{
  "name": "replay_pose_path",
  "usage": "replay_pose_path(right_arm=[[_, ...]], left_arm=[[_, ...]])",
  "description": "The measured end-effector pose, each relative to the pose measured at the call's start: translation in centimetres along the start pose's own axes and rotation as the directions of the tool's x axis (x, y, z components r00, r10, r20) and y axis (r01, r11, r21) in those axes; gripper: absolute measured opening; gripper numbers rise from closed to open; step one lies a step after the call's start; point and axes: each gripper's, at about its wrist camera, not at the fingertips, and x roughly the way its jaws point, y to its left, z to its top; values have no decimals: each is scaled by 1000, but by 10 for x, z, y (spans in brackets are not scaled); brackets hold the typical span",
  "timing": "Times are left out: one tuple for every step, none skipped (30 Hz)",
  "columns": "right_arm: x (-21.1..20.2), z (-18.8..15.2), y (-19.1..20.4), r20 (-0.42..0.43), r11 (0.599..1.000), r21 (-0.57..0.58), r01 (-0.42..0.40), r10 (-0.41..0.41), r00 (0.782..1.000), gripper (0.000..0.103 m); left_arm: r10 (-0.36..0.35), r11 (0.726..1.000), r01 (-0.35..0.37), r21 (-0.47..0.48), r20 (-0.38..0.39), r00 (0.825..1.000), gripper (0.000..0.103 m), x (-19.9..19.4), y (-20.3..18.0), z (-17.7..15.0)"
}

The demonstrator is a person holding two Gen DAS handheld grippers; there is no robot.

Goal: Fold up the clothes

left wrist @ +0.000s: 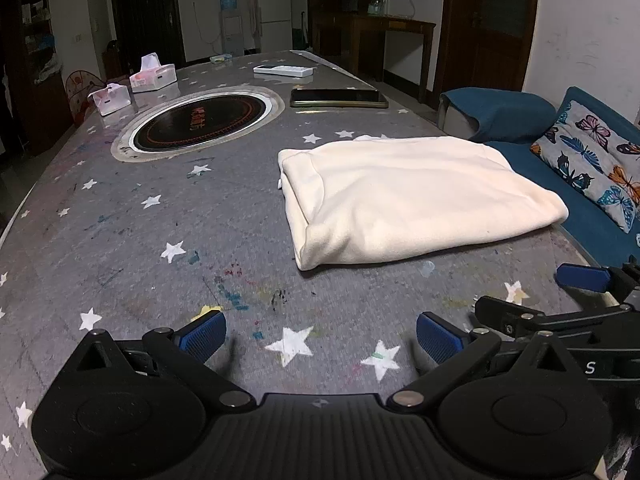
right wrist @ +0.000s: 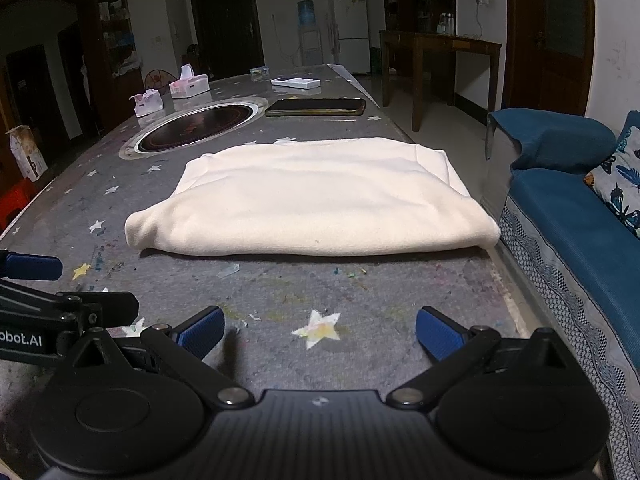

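Note:
A cream-white garment [left wrist: 416, 200] [right wrist: 312, 200] lies folded into a thick rectangle on the grey star-patterned table cover [left wrist: 160, 240] [right wrist: 360, 292], near the table's right edge. My left gripper [left wrist: 320, 336] hovers open over the cover, short of the garment and to its left, with nothing between its blue pads. My right gripper [right wrist: 320, 336] is open too, straight in front of the garment's near fold, and holds nothing. Each gripper's blue fingertip shows at the edge of the other's view.
A round inset hotplate [left wrist: 200, 120] [right wrist: 198, 124] sits mid-table. Beyond it lie a dark tablet [left wrist: 338, 97] [right wrist: 316, 106], a white remote [left wrist: 283, 70] and two tissue boxes [left wrist: 154, 76]. A blue sofa [right wrist: 568, 208] with a butterfly cushion [left wrist: 592, 156] stands right of the table.

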Motion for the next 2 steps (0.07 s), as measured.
replay_pose_path(right_arm=[[1,0,0,0,1000,-1,1,-1,1000,103],[1,1,0,0,1000,-1,2,-2,1000,103]], left_arm=[[-1,1000,1,2,-2,1000,103,1,0,1],[-2,1000,2,3,-4,1000,103,2,0,2]])
